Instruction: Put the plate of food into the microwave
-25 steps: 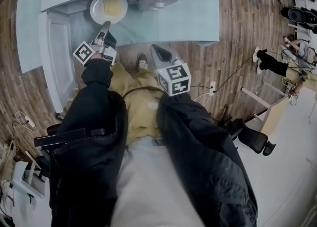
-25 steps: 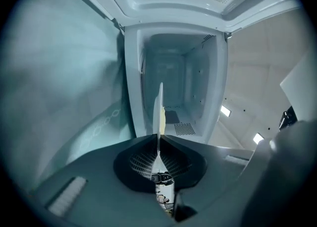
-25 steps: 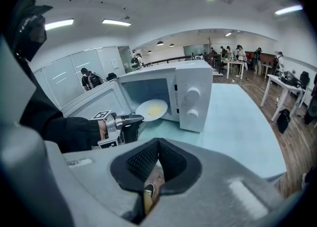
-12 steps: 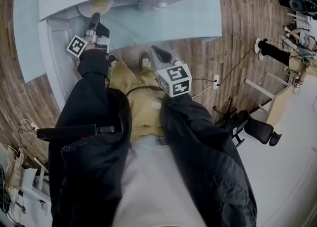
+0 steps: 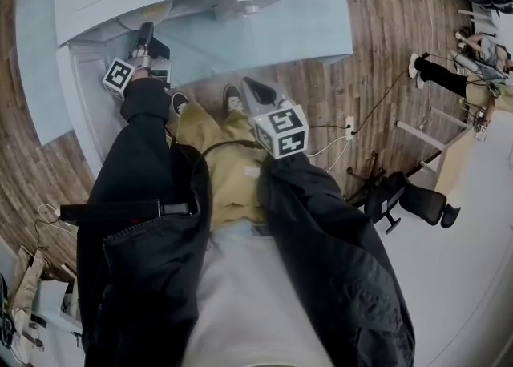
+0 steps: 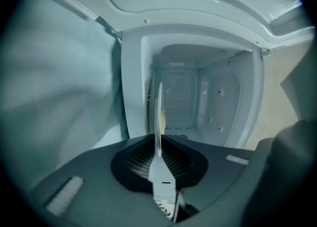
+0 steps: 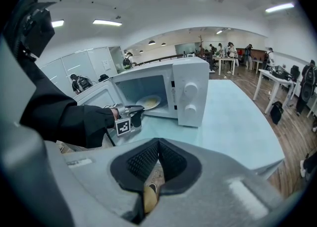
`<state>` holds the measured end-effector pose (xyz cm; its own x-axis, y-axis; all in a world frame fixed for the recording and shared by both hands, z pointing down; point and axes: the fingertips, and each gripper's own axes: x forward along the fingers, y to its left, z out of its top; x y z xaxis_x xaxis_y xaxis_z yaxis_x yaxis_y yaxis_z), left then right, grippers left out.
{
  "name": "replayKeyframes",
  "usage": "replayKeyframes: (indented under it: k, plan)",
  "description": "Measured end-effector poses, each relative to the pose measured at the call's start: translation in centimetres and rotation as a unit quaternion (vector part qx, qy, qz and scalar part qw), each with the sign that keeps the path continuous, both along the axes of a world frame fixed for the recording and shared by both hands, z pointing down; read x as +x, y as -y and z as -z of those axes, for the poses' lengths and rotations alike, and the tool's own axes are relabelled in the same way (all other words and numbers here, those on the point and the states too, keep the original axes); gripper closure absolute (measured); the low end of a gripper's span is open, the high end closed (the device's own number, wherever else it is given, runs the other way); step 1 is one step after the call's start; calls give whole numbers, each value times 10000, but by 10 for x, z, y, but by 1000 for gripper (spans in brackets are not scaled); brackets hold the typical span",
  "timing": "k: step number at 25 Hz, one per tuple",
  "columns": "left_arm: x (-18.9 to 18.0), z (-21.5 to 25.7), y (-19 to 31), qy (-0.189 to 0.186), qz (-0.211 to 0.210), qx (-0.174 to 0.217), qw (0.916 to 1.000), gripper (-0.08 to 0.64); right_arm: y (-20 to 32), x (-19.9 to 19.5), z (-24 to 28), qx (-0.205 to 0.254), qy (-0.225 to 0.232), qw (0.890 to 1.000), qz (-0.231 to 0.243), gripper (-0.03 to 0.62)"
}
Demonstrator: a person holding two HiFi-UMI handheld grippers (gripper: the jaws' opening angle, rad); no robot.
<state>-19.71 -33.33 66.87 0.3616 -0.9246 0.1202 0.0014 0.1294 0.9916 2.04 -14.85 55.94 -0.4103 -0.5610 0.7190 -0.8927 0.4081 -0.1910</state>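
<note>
"Since the left gripper has its fingers closed on the rim of the round white plate of pale yellow food, is the job done?"

"Nearly, I'd judge. Those fingers have just been easing apart. The rim sits between them edge-on with no gap I can make out, so the pinch looks loosened rather than let go. The plate seems to rest level on the floor of the boxy white microwave oven, inside the cavity."

"And beyond that?"

"Its white door stands wide open, and the oven sits on the pale blue-green worktop. What's left is to release the rim, draw the gripper out, and perhaps shut the door. The right gripper hangs well apart, low over the person's lap, fingers pressed together on nothing."
</note>
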Motion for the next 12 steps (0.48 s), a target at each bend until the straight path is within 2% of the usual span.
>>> replayKeyframes:
  k: [3,7,9,12]
  plan:
    - [2,4,-6,116,-44,-36,9999,457,1,-1,5,72,34,9999,80,592]
    - [9,14,-20,338,-106,-36,9994,451,4,-5,11,144,105,9995,273,592]
    - [19,23,-30,468,-192,-24,9987,462,6,-8,16,222,167,9989,376,592]
    - [37,43,-48,802,-366,42,9961,540,9,-14,26,347,260,9976,548,592]
